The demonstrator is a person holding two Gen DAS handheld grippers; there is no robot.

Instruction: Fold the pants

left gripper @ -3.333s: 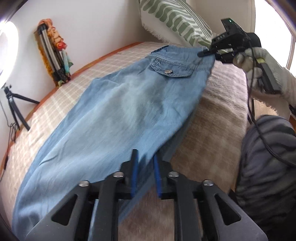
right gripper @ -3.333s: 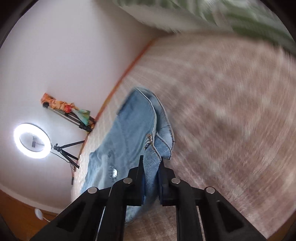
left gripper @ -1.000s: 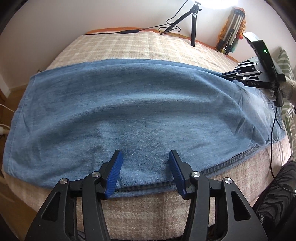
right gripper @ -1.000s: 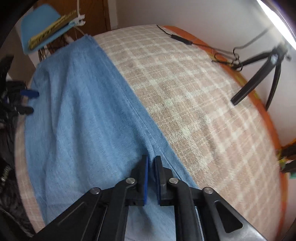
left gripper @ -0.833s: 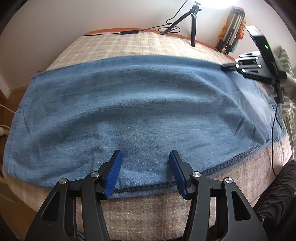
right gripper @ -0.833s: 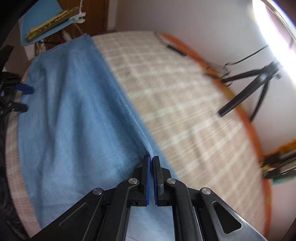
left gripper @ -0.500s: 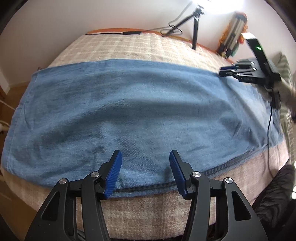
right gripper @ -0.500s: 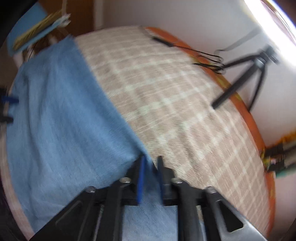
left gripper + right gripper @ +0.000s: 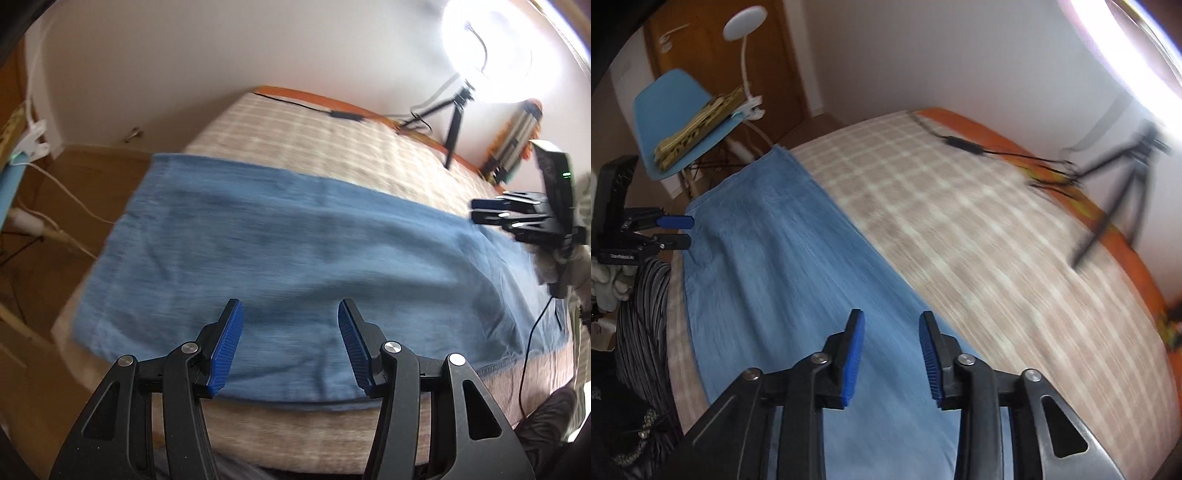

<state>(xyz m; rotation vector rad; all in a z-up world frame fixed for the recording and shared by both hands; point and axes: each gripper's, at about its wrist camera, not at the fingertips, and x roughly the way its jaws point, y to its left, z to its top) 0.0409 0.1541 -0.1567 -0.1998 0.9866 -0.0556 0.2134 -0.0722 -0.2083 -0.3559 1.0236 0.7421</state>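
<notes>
One pair of pants point(image 9: 295, 258) flat on the bed point(image 9: 314, 136), both grippers off it

We count one pair of blue denim pants, lying as a long band across the checked bed cover, running from about 9 to 3 o'clock in the left wrist view. Two grippers: the left gripper point(image 9: 288, 347) has its fingers wide apart with nothing between them, hanging over the near hem at 6 o'clock. The right gripper point(image 9: 892, 356) has its fingers opening, narrower, also with nothing between them, above the far edge of the denim. Only writing we can spot is a small white label on the left gripper's body at 9 o'clock in the right wrist view, too blurry to read. Also one blue chair point(image 9: 676, 110), one white clip lamp point(image 9: 744, 22), one tripod point(image 9: 1115, 192), one ring light point(image 9: 487, 55).
</notes>
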